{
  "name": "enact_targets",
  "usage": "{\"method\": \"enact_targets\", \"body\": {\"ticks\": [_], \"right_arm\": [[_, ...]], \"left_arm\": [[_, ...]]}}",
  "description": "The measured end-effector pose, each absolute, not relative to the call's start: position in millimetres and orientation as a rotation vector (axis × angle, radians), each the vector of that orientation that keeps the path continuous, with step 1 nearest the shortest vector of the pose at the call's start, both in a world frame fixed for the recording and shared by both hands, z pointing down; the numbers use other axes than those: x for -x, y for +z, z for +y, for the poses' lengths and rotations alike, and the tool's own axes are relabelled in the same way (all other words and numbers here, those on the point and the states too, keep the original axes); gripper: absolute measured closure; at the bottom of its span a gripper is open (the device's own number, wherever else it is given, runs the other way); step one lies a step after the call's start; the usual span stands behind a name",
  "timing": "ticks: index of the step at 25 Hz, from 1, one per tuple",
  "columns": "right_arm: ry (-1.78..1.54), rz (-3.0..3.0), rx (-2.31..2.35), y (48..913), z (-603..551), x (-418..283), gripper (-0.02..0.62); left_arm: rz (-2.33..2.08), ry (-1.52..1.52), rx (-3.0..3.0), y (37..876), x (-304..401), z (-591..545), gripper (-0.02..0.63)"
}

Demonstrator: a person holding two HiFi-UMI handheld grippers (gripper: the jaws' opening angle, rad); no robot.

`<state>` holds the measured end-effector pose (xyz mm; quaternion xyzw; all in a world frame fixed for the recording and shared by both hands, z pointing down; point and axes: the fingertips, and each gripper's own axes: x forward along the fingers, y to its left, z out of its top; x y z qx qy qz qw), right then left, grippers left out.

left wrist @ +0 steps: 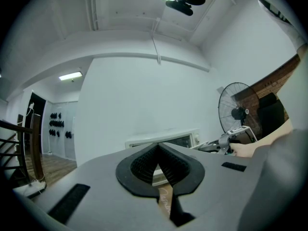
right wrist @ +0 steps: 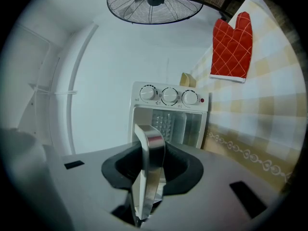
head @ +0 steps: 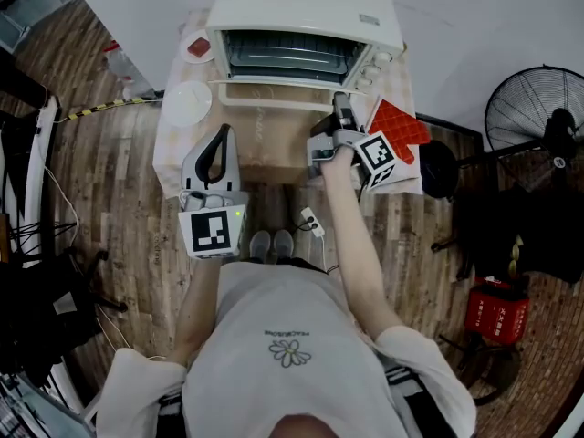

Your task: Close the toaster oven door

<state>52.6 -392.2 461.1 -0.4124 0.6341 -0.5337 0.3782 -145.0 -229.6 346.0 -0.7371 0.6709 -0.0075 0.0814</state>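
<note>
The door's metal handle [right wrist: 151, 143] is clamped between the jaws of the right gripper [right wrist: 149, 167], near the handle's right end as seen in the head view. The door [head: 274, 94] is lowered and open in front of the oven [head: 306, 12], which is set on a checked cloth [right wrist: 260, 105]. The left gripper [left wrist: 157, 150] is held back from the oven, jaws pressed together on nothing. A red mitt [right wrist: 232, 44] is laid on the cloth right of the oven.

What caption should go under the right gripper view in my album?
Right gripper clamps the metal door handle of the open toaster oven, red oven mitt nearby.
</note>
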Motion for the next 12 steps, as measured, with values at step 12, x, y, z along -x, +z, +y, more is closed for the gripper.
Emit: {"method": "enact_targets", "body": {"ticks": [12], "right_arm": [[-1.363,1.593,1.061,462.3,-390.3,-53.5,0.511]], "left_arm": [[1.998,-0.024,2.211,346.3,141.9,-230.4,0.592]]}}
